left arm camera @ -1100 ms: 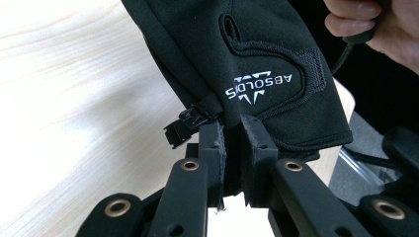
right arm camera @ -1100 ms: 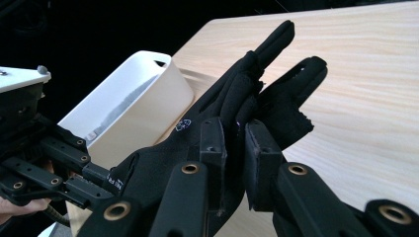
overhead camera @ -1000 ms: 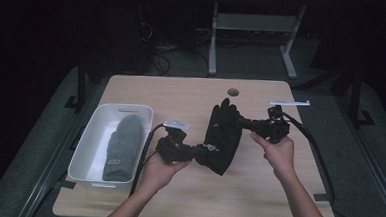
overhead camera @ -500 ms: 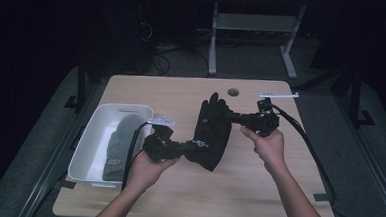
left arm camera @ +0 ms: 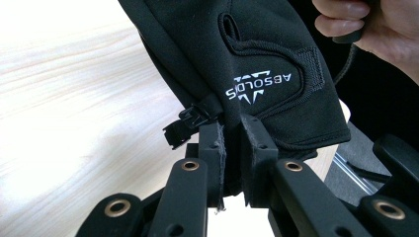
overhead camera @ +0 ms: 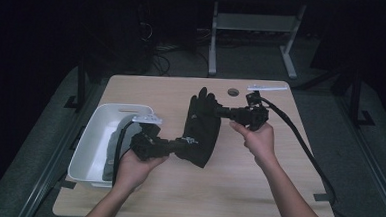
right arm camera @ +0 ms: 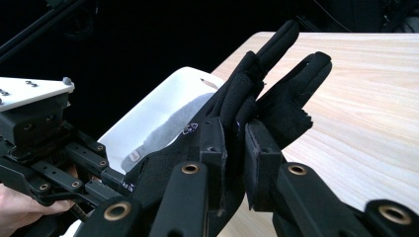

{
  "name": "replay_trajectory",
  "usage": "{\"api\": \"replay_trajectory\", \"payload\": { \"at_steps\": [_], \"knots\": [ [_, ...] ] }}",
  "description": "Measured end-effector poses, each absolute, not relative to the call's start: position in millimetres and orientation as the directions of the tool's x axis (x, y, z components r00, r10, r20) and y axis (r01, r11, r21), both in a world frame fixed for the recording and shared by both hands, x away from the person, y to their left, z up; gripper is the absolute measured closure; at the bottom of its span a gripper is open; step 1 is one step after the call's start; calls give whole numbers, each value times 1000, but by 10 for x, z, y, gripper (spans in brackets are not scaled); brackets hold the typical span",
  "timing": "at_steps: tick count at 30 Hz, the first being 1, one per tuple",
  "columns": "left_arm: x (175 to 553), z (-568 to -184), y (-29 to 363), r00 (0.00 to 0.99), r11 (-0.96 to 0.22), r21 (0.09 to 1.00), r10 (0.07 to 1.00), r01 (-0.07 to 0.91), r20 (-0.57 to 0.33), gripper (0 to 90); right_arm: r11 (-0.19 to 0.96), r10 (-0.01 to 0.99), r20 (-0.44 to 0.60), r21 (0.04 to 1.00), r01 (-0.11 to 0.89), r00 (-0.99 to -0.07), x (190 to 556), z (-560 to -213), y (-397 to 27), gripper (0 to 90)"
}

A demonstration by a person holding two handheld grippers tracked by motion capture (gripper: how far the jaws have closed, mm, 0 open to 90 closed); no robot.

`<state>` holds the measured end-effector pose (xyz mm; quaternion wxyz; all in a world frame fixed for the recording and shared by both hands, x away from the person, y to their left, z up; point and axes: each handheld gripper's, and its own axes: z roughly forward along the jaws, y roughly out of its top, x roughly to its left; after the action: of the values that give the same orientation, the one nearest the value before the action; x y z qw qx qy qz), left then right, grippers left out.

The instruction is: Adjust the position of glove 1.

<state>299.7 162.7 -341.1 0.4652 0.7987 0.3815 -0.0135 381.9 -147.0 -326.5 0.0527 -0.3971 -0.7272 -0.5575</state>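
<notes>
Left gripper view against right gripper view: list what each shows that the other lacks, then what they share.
Left gripper view alone: the glove's white logo and a small black clip at the cuff edge. Right gripper view alone: the white bin with a grey glove lying in it. Both: the black glove pinched between shut jaws, and the wooden table.

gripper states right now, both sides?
Left gripper: closed on the black glove, at its cuff edge.
Right gripper: closed on the same glove, near its fingers.
</notes>
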Motion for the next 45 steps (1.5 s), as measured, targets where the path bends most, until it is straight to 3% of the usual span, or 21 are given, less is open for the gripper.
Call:
{"api": "replay_trajectory", "payload": {
  "at_steps": [45],
  "knots": [
    [2818, -3169, 2605, 637, -175, 758, 676, 628, -371, 811, 182, 417, 488, 782, 596, -767, 4070, -2908, -290, 801]
  ]
}}
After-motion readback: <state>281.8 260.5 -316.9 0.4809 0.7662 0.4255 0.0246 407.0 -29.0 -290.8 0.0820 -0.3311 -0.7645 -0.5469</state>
